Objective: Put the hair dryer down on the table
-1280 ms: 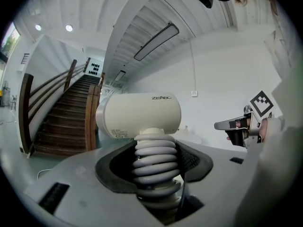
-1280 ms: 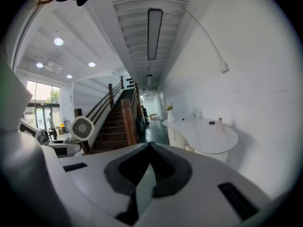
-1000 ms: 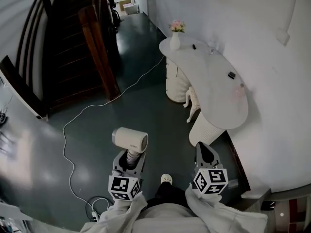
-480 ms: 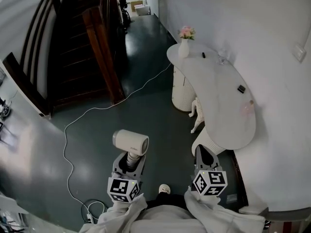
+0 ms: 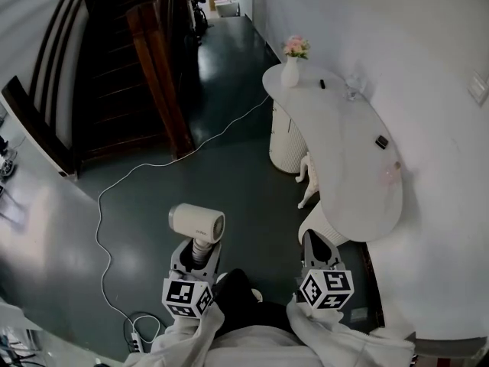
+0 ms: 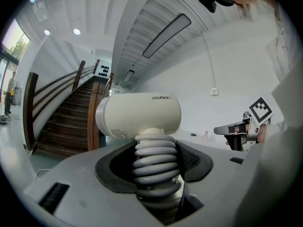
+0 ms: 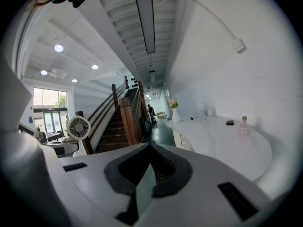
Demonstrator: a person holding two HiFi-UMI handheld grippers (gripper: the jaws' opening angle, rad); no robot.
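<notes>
A cream hair dryer [image 5: 197, 222] with a grey ribbed handle stands upright in my left gripper [image 5: 197, 252], whose jaws are shut on the handle. The left gripper view shows its barrel [image 6: 139, 115] lying crosswise above the jaws of the left gripper [image 6: 154, 169]. It hangs over the dark floor, left of the white curved table [image 5: 351, 151]. My right gripper [image 5: 315, 243] is shut and holds nothing, close to the table's near end. In the right gripper view the right gripper [image 7: 150, 150] points along the table [image 7: 222, 143], and the dryer [image 7: 78, 127] shows at the left.
On the table stand a white vase with pink flowers [image 5: 291, 71], a glass [image 5: 351, 90], a small dark object [image 5: 380, 141] and a pink bottle [image 5: 394, 168]. A wooden staircase [image 5: 130, 67] rises at the left. A white cable [image 5: 103, 228] runs across the floor.
The table has drawn closer in the head view as the person stepped forward. The left gripper and the dryer have drifted slightly left; the grip is unchanged.
</notes>
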